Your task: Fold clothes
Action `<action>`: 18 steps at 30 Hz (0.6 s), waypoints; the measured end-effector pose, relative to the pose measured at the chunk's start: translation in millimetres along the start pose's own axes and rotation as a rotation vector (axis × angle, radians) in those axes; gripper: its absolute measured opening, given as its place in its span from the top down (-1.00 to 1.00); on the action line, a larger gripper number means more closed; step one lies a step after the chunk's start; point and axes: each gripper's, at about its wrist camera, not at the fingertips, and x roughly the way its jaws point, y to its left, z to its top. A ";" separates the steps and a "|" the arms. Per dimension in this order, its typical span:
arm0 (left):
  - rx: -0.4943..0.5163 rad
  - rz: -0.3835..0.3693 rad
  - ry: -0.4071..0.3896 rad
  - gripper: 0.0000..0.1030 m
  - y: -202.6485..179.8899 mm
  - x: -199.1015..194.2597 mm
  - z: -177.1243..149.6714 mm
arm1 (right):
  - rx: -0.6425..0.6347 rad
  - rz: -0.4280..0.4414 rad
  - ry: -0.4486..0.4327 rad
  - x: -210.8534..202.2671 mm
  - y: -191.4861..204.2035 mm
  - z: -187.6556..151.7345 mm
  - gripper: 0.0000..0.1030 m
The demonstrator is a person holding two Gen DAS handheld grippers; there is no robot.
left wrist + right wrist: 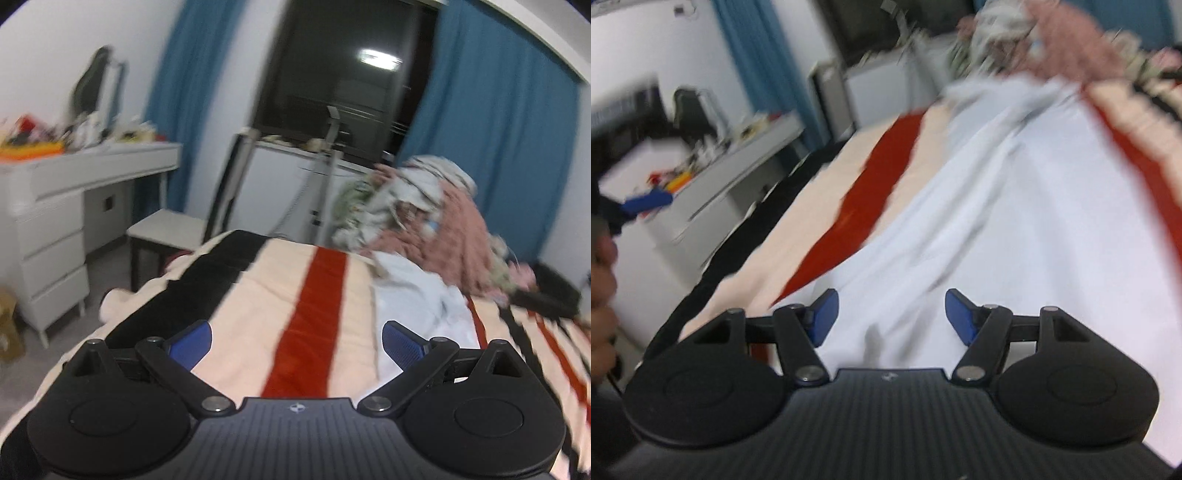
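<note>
Right now the white garment (979, 206) lies spread along the bed, over the striped blanket (258, 295), running from just under my right gripper (890, 317) away toward the far heap of unfolded clothes (424, 206). My right gripper hangs above the near end of that cloth with its blue pads apart and nothing pressed between them; the fabric merely shows through the gap. My left gripper (295, 343) is also open and empty, over bare blanket, with the garment off to its right. I judge that I am at the reaching stage of a fold: neither gripper has taken hold yet, and the cloth looks rumpled rather than squared. Next, I think, each gripper should come down on a near corner or hem, pinch a single layer without catching the blanket beneath, and then carry that edge over. Both views are blurred, so I cannot tell exactly where the hem lies. Beyond the bed stand a grey counter (92, 166) with clutter and blue curtains (498, 147).
</note>
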 end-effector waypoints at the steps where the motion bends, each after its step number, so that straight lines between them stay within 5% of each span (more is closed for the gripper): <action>1: -0.031 0.003 0.001 -0.94 9.1 2.5 2.2 | -0.038 0.005 0.011 9.9 13.5 -2.6 -0.23; 9: -0.121 -0.033 0.018 -0.95 40.9 8.0 1.7 | -0.273 0.069 0.036 53.8 94.4 -11.8 -0.09; 12: -0.068 0.018 0.022 -0.95 35.8 11.5 -3.0 | -0.272 0.050 0.062 69.2 99.3 -14.1 -0.02; 15: -0.047 0.059 -0.005 -0.95 34.5 7.9 -4.0 | -0.237 -0.013 0.087 77.4 93.9 -16.1 0.55; 18: -0.063 0.046 -0.022 -0.96 34.2 3.7 -3.5 | -0.167 -0.010 0.084 67.8 77.6 -15.6 0.83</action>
